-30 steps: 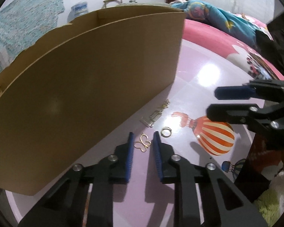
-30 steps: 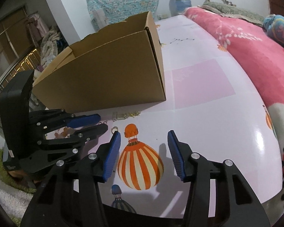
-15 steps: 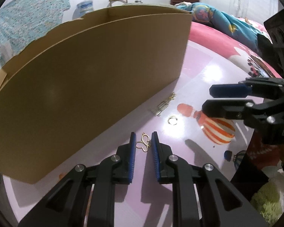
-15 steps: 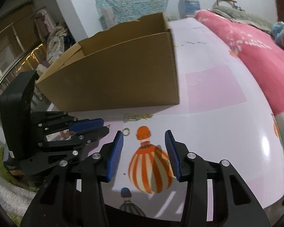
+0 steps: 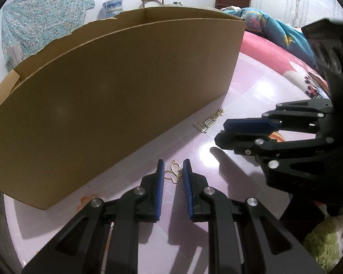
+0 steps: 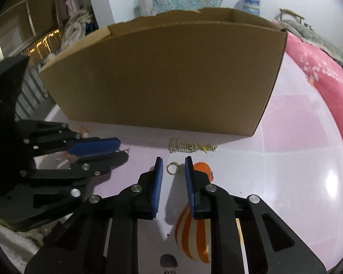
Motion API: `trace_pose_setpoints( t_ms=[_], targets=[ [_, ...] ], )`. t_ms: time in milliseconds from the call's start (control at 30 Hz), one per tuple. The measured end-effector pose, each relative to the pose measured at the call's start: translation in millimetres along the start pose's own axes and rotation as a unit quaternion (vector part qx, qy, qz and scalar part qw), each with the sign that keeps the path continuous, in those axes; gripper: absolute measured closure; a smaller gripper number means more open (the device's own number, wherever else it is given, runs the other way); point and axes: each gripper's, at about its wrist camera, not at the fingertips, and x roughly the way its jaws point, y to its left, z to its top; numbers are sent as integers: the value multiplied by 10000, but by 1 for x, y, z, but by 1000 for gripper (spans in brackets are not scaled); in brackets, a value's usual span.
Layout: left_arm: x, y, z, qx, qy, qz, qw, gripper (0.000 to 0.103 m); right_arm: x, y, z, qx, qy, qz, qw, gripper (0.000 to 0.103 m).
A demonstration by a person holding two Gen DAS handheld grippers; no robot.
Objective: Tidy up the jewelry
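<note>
A gold butterfly pendant [image 5: 173, 173] lies on the pink table [image 5: 251, 96] between the fingertips of my left gripper [image 5: 173, 166], whose jaws are narrowly open around it without touching. A gold ring [image 6: 172, 167] lies between the fingertips of my right gripper [image 6: 173, 164], also narrowly open. Gold comb-shaped pieces and a chain [image 6: 189, 147] lie by the cardboard box [image 6: 167, 77]; they also show in the left wrist view [image 5: 209, 121]. My right gripper shows in the left wrist view [image 5: 237, 132], my left gripper in the right wrist view [image 6: 116, 150].
The tall open cardboard box [image 5: 116, 91] stands just behind the jewelry. An orange striped balloon print [image 6: 194, 223] is on the table. A pink blanket [image 6: 320, 73] lies at the right. The table edge is near both grippers.
Both grippers moved forward and lower. The right gripper narrowed and swung left over the ring. The left gripper's fingertips now flank the butterfly pendant.
</note>
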Motion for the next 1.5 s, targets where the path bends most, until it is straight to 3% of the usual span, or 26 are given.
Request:
trace_pose_setpoints(
  t_ms=[67, 133, 267, 333, 533, 733, 933, 1000, 1500],
  targets=[
    [1, -1, 0, -7, -6, -6, 10000, 87, 0, 2, 1, -89, 6, -75, 9999, 87],
    [0, -2, 0, -8, -15, -10, 10000, 87, 0, 5, 0, -210, 6, -211, 9996, 95],
    [-1, -1, -1, -17, -22, -16, 10000, 87, -1, 1, 1, -159, 34, -189, 9997, 95],
    [-2, 0, -1, -43, -29, -25, 10000, 87, -2, 0, 2, -144, 27, -172, 9997, 103],
    [-4, 2, -2, -65, -42, -32, 10000, 87, -7, -5, 0, -91, 47, -125, 9999, 103],
    [-3, 1, -2, -57, -40, -10, 10000, 87, -7, -5, 0, -126, -10, -125, 9998, 83],
    [-2, -1, -1, -32, -47, 8, 10000, 87, 0, 3, 1, -420, 56, -174, 9990, 83],
    [-1, -2, -1, -25, -63, 16, 10000, 87, 1, 5, 3, -502, 90, -222, 9985, 93],
    [-1, -1, -2, -102, -77, 25, 9999, 87, -15, -9, 0, -119, 16, -42, 9999, 94]
  ],
)
